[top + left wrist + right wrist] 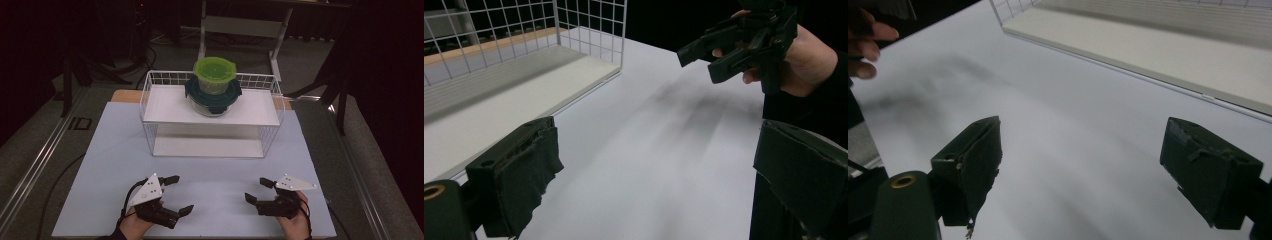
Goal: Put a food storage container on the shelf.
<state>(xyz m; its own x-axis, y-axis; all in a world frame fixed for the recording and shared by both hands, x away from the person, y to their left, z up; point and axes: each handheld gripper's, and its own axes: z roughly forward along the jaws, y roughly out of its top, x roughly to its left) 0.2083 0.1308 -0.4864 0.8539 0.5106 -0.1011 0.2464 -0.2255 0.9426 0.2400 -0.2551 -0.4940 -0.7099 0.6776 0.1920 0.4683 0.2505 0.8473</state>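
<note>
Left tool (pixel 179 195), nearest the viewer in the high view: held in the person's left hand (pixel 134 225), jaws spread wide with nothing between them, poised over the pale surface (pixel 100 165). In the left gripper view its two black padded jaws rise from the bottom corners, far apart, with bare surface between.

Right tool (pixel 259 190), level with the left tool and well apart from it: held in the person's right hand (pixel 295 224), jaws likewise spread and empty. Each tool carries a grey three-cornered plate on top. The left gripper view shows the right tool (pixel 704 62) farther off, with fingers (pixel 751 75) wrapped about its body. In the right gripper view the jaws stand wide apart over bare surface.

Beyond both tools, roughly midway between them: a white wire rack (pixel 150 107) with a lower shelf (pixel 207 146) and an upper shelf (pixel 165 107). Its lower shelf edge and wire grid (pixel 589 27) appear ahead of the left tool in the left gripper view.

Farthest from the tools, on the upper shelf: a stack of two round food containers. The lower one is clear with a dark teal lid (pixel 195 91); a green-lidded container (pixel 215 75) sits upright on top of it. Neither tool touches the stack.
</note>
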